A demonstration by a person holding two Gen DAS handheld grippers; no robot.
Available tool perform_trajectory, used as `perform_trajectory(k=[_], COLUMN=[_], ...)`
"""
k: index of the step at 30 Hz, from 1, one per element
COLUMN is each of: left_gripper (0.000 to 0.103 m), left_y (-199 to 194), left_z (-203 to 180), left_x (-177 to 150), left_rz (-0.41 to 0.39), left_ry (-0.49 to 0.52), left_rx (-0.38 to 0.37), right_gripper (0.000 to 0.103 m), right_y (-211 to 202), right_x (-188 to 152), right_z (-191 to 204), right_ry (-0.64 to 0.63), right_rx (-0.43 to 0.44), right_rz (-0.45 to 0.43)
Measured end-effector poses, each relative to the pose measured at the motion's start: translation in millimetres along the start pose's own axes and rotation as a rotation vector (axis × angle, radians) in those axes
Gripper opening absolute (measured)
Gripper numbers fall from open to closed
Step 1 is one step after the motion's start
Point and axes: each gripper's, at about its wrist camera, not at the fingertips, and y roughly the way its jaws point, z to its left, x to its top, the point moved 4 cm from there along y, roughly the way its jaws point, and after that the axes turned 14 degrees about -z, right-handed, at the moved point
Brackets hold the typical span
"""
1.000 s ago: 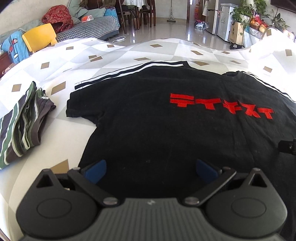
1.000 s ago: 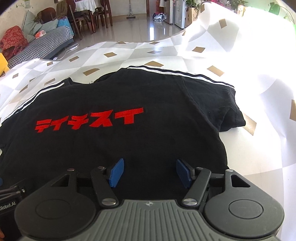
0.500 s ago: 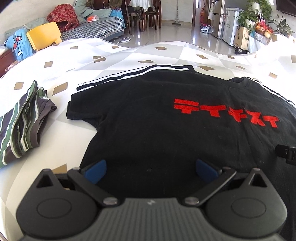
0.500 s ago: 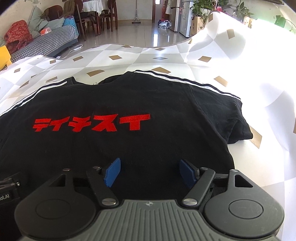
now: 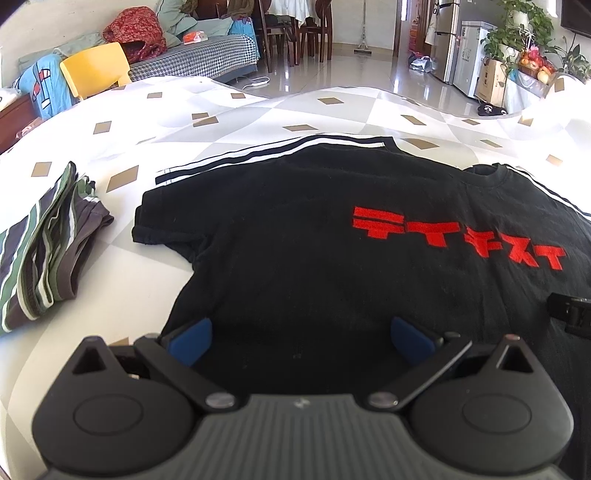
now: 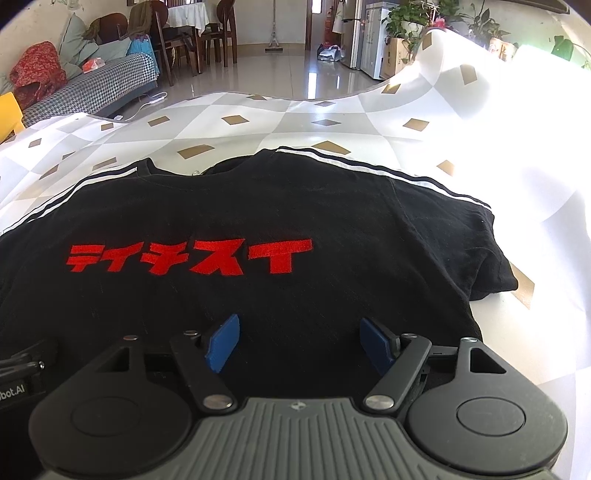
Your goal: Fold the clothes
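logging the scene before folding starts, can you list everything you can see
t-shirt: 1, black with red lettering and white shoulder stripes, spread flat on the sheet
striped garment: 1, green, grey and white, folded, left of the t-shirt
sheet: 1, white and grey with tan diamonds, under the clothes
chair: 1, yellow, beyond the sheet's far left edge
sofa: 1, checked, background
plants: several, green, far right
left claw: 1, black with blue pads, open above the t-shirt's hem
right claw: 1, same colours, jaws just opened wider, nothing gripped

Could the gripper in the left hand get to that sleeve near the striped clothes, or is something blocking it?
Probably yes. The left gripper is open and holds nothing, and the black T-shirt's sleeve lies flat ahead with nothing on it. The folded striped garment lies apart, to the side.
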Motion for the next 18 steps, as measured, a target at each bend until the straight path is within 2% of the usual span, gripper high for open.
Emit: perform_trajectory(k=[18], left_gripper=[0.103], left_y=[15], left_z=[-4], left_x=[8], left_rz=[-0.019], left_ry=[-0.013], left_rx=[0.018], right_gripper=[0.075], right_y=[13], right_x=[7], right_z=[9], right_ry=[-0.003], right_rx=[0.012], right_rz=[-0.028])
